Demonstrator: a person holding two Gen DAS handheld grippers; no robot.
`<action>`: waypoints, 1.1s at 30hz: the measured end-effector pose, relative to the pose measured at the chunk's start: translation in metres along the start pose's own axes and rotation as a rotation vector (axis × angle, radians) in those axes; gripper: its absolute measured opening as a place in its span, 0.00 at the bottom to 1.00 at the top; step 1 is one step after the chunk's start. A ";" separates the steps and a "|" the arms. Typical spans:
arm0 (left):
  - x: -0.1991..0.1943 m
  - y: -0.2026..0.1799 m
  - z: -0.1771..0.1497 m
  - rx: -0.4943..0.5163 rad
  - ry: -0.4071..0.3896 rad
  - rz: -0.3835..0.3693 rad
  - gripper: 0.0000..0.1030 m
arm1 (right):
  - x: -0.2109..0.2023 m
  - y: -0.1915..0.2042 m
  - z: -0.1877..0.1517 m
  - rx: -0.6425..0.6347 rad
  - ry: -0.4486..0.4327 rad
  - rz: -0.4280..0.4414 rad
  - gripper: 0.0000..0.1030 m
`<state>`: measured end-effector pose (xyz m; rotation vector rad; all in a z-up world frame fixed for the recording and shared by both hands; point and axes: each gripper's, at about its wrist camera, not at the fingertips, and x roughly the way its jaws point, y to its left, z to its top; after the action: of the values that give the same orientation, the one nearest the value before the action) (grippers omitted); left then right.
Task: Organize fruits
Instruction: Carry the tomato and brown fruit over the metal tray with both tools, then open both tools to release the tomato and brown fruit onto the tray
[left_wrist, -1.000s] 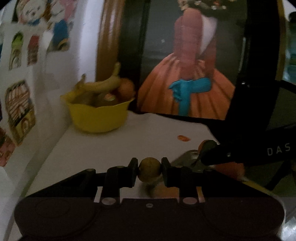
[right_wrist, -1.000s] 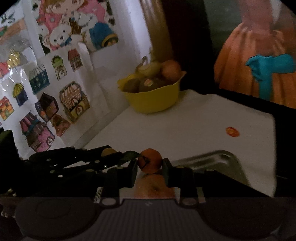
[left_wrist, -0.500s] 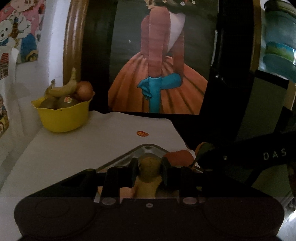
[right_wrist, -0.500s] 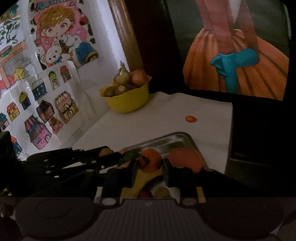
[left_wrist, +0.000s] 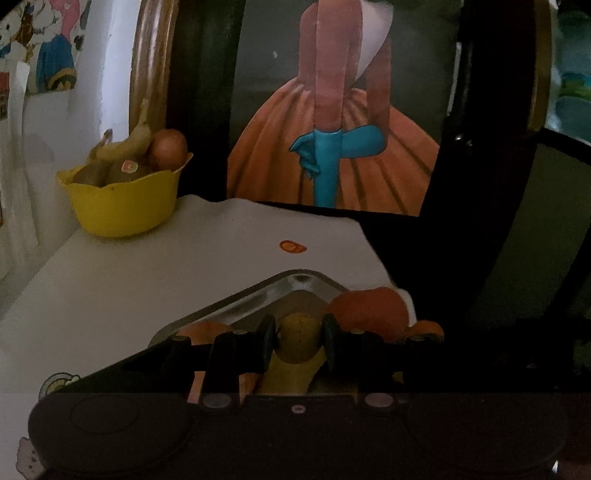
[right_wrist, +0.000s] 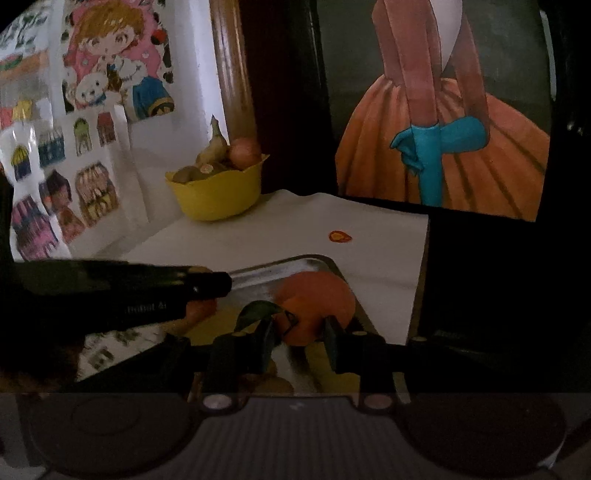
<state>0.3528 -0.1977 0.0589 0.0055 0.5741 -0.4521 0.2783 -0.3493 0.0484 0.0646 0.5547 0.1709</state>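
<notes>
- White table covering (left_wrist: 155, 280) spreads under everything, with a large framed painting (right_wrist: 443, 129) of an orange skirt and a blue glove leaning behind it and cartoon stickers (right_wrist: 110, 74) on the wall at the left.
- Landmark: a metal tray (left_wrist: 258, 299) lies at the near end of the table covering.
- Beyond the tray, in the far left corner by the wall, stands a yellow bowl (left_wrist: 125, 203) filled with a banana, brown kiwis and a reddish round fruit.
- Between the tray and the painting, a small orange sticker (left_wrist: 293, 246) lies flat on the table covering.
- Left gripper (left_wrist: 298, 341) hangs over the tray, its pads clamped on a small yellowish-brown fruit (left_wrist: 298, 334).
- Right gripper (right_wrist: 298, 338) hangs over the tray too, its pads clamped on a small orange with a green leaf (right_wrist: 299, 328).
- A larger orange fruit (right_wrist: 317, 291) sits in the tray's far right corner, just behind the held orange.
- More orange and yellow fruit lie in the tray under both grippers, too dim to name.
- In the right wrist view the left gripper's black body reaches across the tray's left edge.
</notes>
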 end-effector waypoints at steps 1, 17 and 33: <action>0.002 0.001 -0.001 -0.003 0.003 0.004 0.28 | 0.003 0.000 -0.003 0.004 0.000 0.000 0.32; 0.022 -0.012 -0.009 0.041 0.019 0.000 0.28 | 0.014 0.000 -0.018 -0.013 -0.013 0.033 0.33; 0.027 -0.013 -0.013 0.035 0.046 -0.001 0.29 | 0.013 -0.004 -0.019 0.000 -0.023 0.045 0.36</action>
<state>0.3606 -0.2184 0.0353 0.0487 0.6112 -0.4637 0.2796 -0.3502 0.0248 0.0787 0.5302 0.2140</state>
